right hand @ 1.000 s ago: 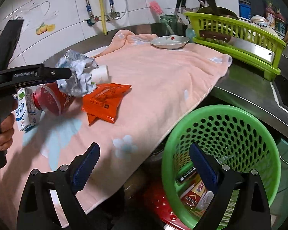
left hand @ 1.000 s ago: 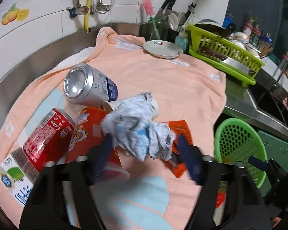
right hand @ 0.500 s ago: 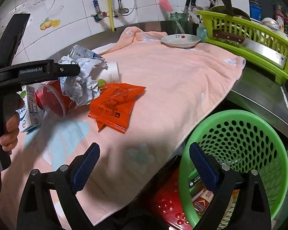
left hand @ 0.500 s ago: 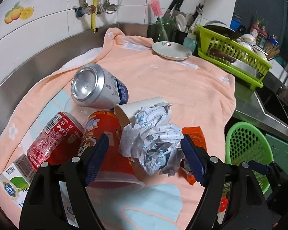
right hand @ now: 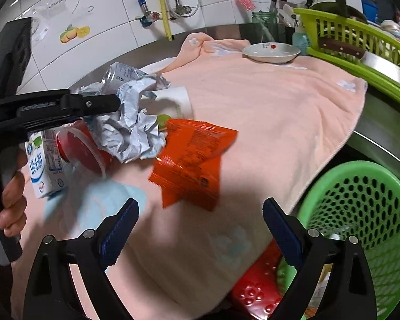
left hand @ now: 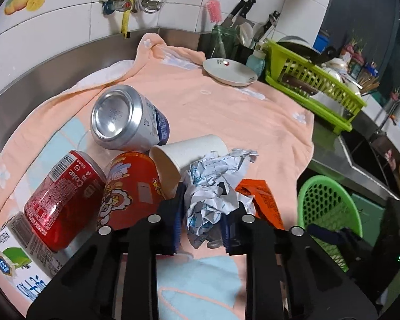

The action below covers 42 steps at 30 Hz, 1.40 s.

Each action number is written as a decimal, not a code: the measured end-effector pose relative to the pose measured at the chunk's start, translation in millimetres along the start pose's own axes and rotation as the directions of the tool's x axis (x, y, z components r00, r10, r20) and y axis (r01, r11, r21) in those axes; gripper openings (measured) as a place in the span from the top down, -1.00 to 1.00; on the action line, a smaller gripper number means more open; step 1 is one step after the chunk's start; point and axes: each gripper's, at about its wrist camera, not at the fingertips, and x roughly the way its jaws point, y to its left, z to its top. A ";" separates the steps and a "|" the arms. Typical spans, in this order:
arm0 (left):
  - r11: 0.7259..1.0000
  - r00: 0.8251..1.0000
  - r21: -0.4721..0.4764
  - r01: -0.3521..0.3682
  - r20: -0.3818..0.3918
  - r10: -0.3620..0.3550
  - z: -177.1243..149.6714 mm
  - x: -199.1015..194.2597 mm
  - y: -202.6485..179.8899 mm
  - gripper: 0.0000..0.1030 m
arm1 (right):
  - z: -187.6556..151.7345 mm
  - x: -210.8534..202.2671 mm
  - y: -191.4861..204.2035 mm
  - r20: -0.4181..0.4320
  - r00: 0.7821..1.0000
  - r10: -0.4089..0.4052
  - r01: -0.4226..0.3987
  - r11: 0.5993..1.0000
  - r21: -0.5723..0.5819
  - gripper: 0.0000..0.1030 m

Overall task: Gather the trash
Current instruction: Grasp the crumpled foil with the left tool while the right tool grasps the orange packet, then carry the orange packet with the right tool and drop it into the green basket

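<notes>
Left wrist view: pink towel [left hand: 226,106] covers the counter; green basket [right hand: 360,213] sits below its edge, at right. Left gripper [left hand: 200,224] reaches level over the towel, its jaws closed onto the crumpled paper [left hand: 216,186] — wad bulges out above the pads. Right gripper [right hand: 200,229] hovers near the towel edge, jaws wide apart, nothing between them. Silver can [left hand: 125,120] lies on its side, base toward camera. Red Coke can [left hand: 61,197] also lies flat, long axis slanting up-right. White paper cup [left hand: 189,152] lies with its mouth toward lower left. Orange wrapper [right hand: 192,162] lies flat — just right of the paper
</notes>
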 end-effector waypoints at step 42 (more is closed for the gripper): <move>0.998 0.992 0.033 0.058 0.112 -0.061 0.1 -65.7 -16.7 0.61 | 8.8 -7.5 -21.7 0.041 0.994 -0.104 0.102 0.993 0.054 0.00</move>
